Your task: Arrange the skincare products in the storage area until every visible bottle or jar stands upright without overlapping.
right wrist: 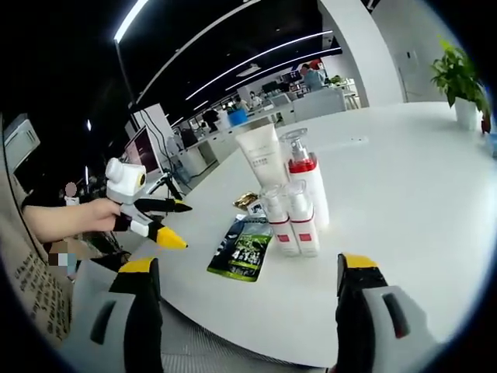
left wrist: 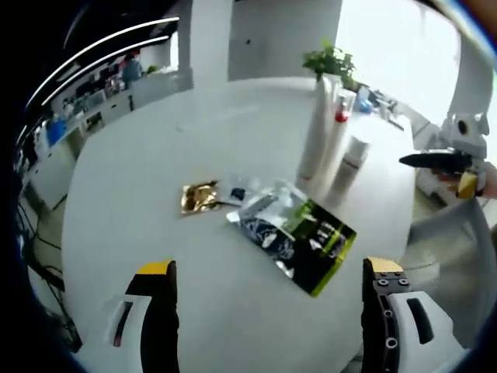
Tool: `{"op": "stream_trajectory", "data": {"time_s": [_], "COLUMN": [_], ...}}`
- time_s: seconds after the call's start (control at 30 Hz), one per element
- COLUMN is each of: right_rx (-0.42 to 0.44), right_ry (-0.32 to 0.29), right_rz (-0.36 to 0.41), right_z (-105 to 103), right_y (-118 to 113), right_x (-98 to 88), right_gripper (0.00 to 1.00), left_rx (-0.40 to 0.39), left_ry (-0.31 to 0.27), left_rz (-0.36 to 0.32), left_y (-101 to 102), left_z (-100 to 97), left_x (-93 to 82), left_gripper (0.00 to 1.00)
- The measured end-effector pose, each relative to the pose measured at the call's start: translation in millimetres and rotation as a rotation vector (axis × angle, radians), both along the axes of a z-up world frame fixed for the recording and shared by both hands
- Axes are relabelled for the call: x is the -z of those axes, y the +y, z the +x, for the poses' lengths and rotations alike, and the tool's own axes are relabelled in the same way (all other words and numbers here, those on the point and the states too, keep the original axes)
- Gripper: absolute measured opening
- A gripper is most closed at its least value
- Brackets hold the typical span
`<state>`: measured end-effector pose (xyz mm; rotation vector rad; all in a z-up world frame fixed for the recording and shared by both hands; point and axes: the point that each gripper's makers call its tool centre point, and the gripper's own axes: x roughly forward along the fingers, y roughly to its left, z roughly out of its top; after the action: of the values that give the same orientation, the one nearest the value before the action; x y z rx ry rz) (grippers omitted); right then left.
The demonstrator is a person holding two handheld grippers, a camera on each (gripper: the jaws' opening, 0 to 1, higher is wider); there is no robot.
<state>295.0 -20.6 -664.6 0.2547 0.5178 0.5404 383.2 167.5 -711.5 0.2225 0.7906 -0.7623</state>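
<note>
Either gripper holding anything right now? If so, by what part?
Nothing held. Left gripper and right gripper are both open with nothing between the jaws.

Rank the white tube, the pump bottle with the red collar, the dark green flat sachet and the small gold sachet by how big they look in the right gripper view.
1. White tube and pump bottle with the red collar: alike, unranked.
2. Dark green flat sachet, though it lies nearer the camera.
3. Small gold sachet, farther back and partly hidden.

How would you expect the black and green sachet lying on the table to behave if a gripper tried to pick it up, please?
The black and green sachet lies flat on the white table, so it is probably thin, light and floppy. Its glossy foil may well slip between jaws.
</note>
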Motion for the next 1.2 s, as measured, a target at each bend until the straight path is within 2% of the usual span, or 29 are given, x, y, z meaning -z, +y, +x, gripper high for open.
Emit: {"op": "stream_trajectory", "data": {"time_s": [0.3, 0.67, 0.87, 1.2], "right_rx": [-0.004, 0.006, 0.008, 0.021], "right_ry": [0.006, 0.023, 0.032, 0.039], "right_rz": [-0.015, -0.015, -0.020, -0.025], "right_z": [-0.4, 0.3, 0.3, 1.0], "right_y": [0.5, -1.2, -1.3, -3.7], "right_x": [2.3, 5.2, 7.1, 8.9], "right_gripper": [0.95, 0.95, 0.95, 0.94], "left_rx": [0.031, 0.074, 0.095, 0.110], "left_ry": [0.024, 0.024, 0.014, -0.004], "left_rz": [0.023, 0.048, 0.073, 0.102], "left_y": [-14.3, -31.6, -39.2, -50.6], "left_z": [23.4, 54.1, 72.9, 99.8], "left_x": [10.9, 18.9, 24.7, 33.7], "left_gripper": [0.96, 0.94, 0.89, 0.77]}}
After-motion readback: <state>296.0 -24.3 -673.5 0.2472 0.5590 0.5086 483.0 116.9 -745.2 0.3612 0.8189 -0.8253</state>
